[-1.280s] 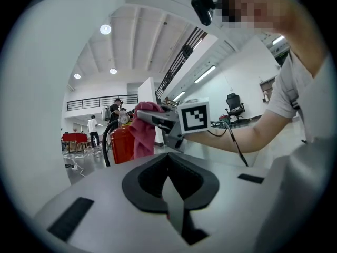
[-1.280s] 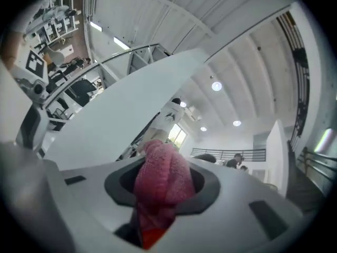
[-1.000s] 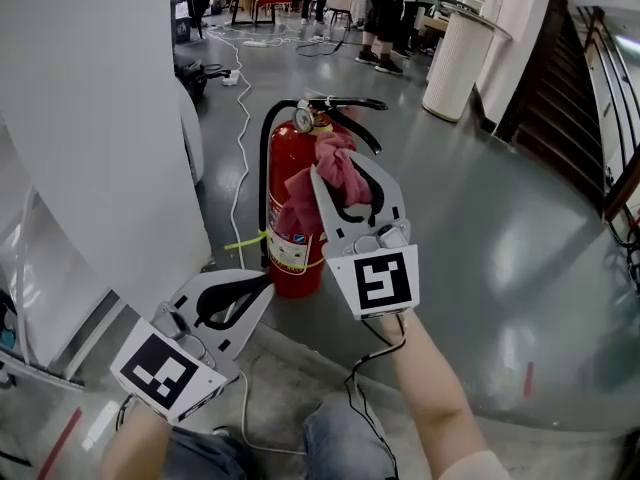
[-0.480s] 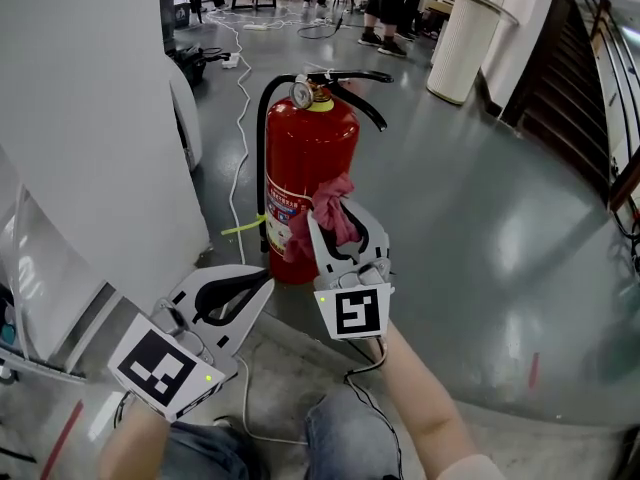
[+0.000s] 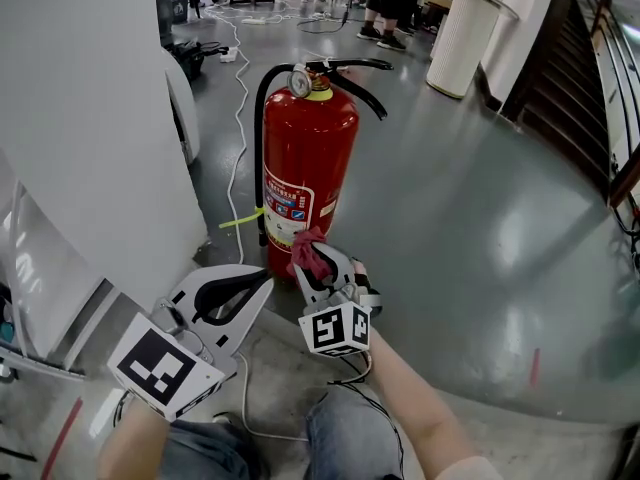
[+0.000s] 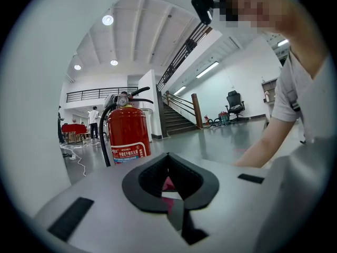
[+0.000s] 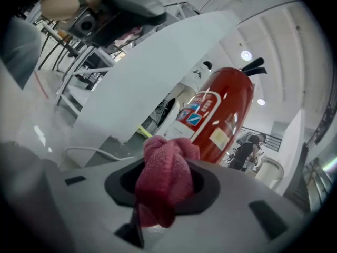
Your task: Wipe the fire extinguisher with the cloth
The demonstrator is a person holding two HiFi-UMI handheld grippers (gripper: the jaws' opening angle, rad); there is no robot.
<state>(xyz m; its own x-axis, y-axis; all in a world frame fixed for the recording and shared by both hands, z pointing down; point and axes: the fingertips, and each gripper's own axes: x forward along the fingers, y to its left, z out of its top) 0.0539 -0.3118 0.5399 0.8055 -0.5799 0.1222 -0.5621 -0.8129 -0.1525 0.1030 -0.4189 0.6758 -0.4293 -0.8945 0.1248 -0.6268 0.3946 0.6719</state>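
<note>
My right claw [image 5: 318, 260] pinches the red cloth [image 5: 305, 249] near the foot of the fire extinguisher [image 5: 305, 158], which stands upright on the floor just ahead, so I judge the next stroke goes upward, while my left claw [image 5: 262, 280], pressed together and empty, is farther away.

There is one red fire extinguisher [image 5: 305, 158] at 12 o'clock. There is one pink cloth [image 5: 308, 255]. There are two grippers: the left gripper [image 5: 264, 280] at 7 o'clock and the right gripper [image 5: 322, 268] at 6 o'clock. There is one long white cable [image 5: 238, 118] at 11 o'clock and one round white bin [image 5: 462, 38] at 1 o'clock.
</note>
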